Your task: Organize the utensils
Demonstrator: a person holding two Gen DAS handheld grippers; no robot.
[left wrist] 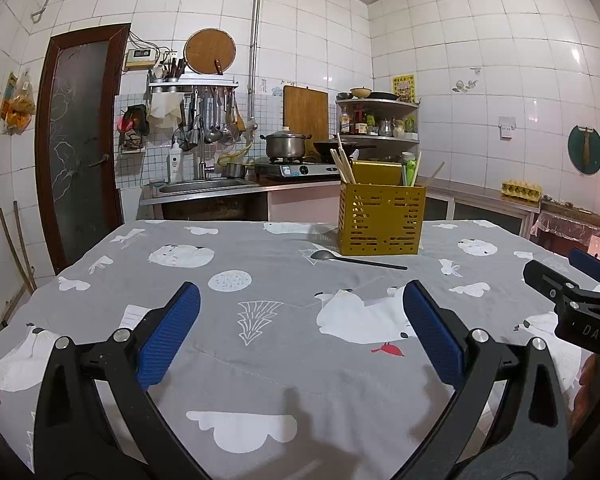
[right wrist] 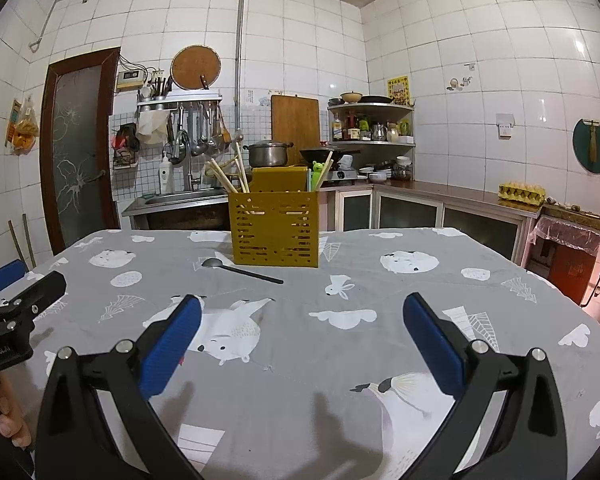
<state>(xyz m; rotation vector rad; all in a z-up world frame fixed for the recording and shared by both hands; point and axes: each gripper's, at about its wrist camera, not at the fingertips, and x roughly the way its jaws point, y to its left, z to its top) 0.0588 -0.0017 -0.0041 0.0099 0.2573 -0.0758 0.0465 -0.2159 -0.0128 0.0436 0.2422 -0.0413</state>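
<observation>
A lived-in home kitchen is shown. The walls (left wrist: 332, 40) are covered in white tiles up to the ceiling. A steel sink (left wrist: 208, 186) with a tap is set into a counter, and a lidded pot (left wrist: 286, 144) and a dark wok (right wrist: 320, 155) are placed on a gas stove (left wrist: 300, 169) beside it. Ladles and other tools are hung from a wall rack (left wrist: 194, 87), above which a round wooden board (left wrist: 210, 52) is propped. Bottles and jars are kept on a corner shelf (right wrist: 372, 125). An egg carton (right wrist: 521, 192) is left on the side counter, and the table is covered with a grey printed cloth (left wrist: 260, 264).
</observation>
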